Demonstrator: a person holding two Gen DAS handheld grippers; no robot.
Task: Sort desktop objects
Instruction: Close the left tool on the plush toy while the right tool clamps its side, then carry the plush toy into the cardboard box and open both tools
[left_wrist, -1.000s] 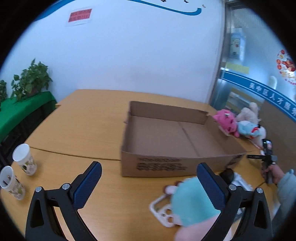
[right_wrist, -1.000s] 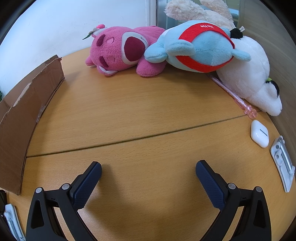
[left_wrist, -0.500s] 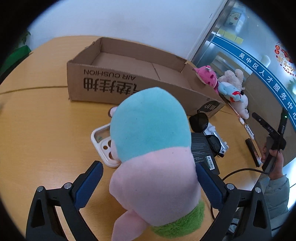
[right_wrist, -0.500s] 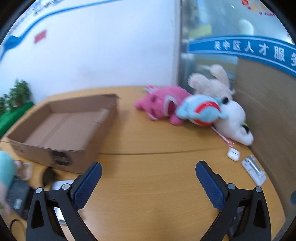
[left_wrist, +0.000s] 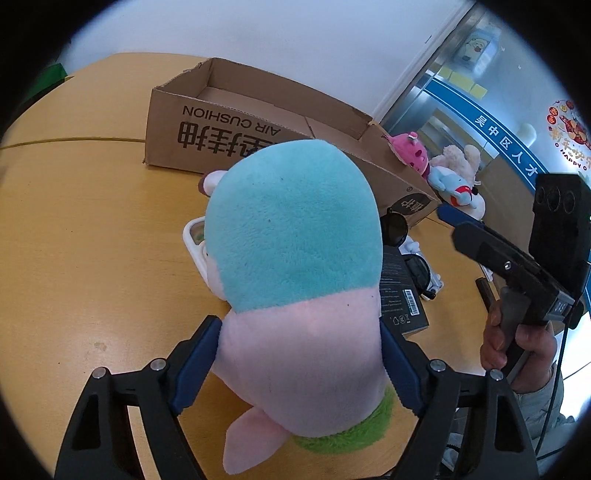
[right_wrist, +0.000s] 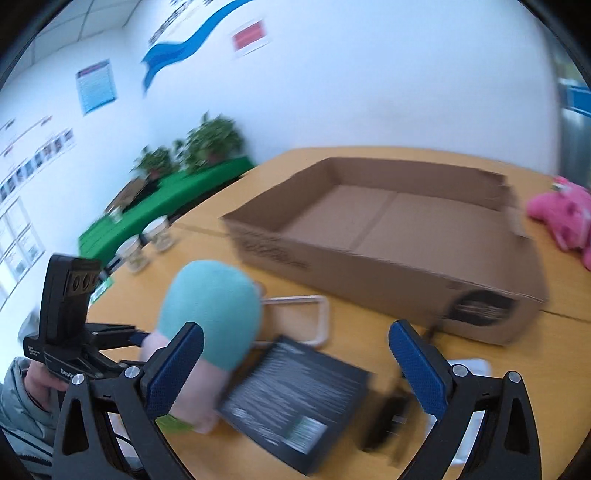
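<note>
My left gripper (left_wrist: 299, 365) is shut on a teal and pink plush toy (left_wrist: 295, 258), squeezing its pink lower body just above the wooden table (left_wrist: 92, 258); the toy also shows in the right wrist view (right_wrist: 210, 314). An open, empty cardboard box (left_wrist: 258, 125) lies beyond it and shows in the right wrist view (right_wrist: 388, 236). My right gripper (right_wrist: 295, 365) is open and empty, above a black flat box (right_wrist: 291, 395). In the left wrist view the right gripper (left_wrist: 509, 266) is at the right.
A white tray (left_wrist: 194, 240), sunglasses (left_wrist: 397, 229) and the black flat box (left_wrist: 400, 299) lie by the plush. Pink, blue and white plush toys (left_wrist: 443, 173) sit past the box's right end. Two paper cups (right_wrist: 147, 243) and plants (right_wrist: 207, 144) are at the left.
My left gripper has closed on the teal and pink plush. My right gripper has swung left from the plush pile to face the box and the black flat box.
</note>
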